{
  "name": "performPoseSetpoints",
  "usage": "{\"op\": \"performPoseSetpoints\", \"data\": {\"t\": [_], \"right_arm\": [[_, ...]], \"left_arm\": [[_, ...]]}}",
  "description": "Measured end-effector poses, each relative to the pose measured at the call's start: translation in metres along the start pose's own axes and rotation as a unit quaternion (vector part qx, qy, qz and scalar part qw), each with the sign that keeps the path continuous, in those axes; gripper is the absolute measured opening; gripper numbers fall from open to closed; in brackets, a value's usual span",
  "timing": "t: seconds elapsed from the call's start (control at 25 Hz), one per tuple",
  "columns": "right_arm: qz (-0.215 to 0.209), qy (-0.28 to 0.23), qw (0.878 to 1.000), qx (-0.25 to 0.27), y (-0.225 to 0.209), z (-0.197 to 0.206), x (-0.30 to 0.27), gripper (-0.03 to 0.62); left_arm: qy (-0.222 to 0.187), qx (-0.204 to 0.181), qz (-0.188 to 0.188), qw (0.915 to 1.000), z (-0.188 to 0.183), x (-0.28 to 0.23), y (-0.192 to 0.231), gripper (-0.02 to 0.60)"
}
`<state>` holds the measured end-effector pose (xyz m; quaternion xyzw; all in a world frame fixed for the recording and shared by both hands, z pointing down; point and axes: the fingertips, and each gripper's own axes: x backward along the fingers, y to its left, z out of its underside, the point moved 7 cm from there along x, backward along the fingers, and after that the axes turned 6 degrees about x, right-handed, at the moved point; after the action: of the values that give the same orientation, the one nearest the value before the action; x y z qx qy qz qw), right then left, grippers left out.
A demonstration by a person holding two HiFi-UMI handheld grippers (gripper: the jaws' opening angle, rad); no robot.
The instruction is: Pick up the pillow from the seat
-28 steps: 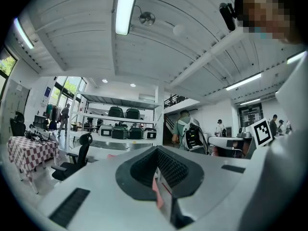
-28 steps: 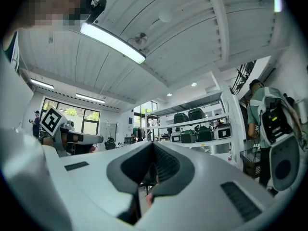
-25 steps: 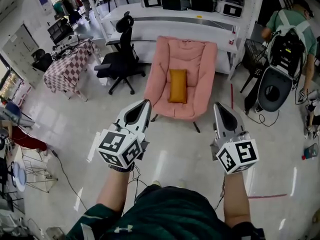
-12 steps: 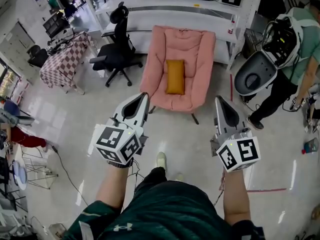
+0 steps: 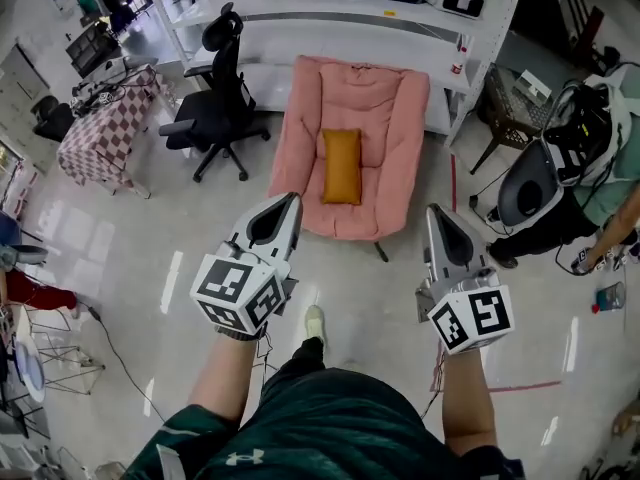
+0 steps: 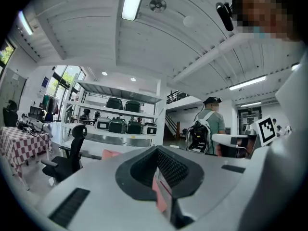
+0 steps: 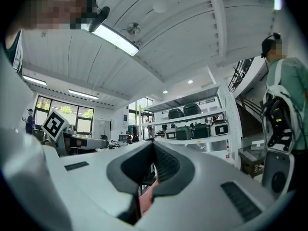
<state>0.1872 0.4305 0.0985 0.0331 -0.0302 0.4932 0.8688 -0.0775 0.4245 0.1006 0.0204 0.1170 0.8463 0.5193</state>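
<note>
Mustard-yellow pillow (image 5: 341, 166) lies on a pink armchair (image 5: 385, 98), well ahead of both my grippers.

Head view: I count one pillow, lengthwise at mid-seat, one armchair, one black office chair (image 5: 215, 118) to its left, and two grippers. The left gripper (image 5: 289, 201) and right gripper (image 5: 433, 211) point toward the seat across a glossy pale floor (image 5: 130, 268). White shelving (image 5: 300, 13) lines the workshop wall behind. Left gripper view: the jaws are pressed together with nothing between them, and a sliver of pink shows beyond. Right gripper view: the jaws are likewise closed on nothing, and one person with a backpack (image 7: 284, 105) stands at the right.
</note>
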Motion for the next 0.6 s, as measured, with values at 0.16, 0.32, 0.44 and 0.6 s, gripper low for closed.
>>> {"op": "performPoseSetpoints", "data": {"t": [0.16,0.32,0.44,0.6], "right_arm": [[0.003,0.003,1.000,-0.012,-0.002,0.009,-0.058,0.002],[-0.001,0.010,1.000,-0.011,0.004,0.022,-0.116,0.002],[0.004,0.017,1.000,-0.012,0.007,0.029,-0.153,0.002],[0.011,0.026,1.000,-0.009,0.008,0.035,-0.190,0.002]], "left_arm": [[0.009,0.000,0.006,0.9999,-0.005,-0.036,0.046,0.000],[0.019,0.009,0.017,0.9996,-0.005,-0.071,0.097,0.000],[0.028,0.012,0.031,0.9991,-0.005,-0.094,0.128,0.000],[0.039,0.019,0.044,0.9981,-0.004,-0.123,0.159,0.000]]}}
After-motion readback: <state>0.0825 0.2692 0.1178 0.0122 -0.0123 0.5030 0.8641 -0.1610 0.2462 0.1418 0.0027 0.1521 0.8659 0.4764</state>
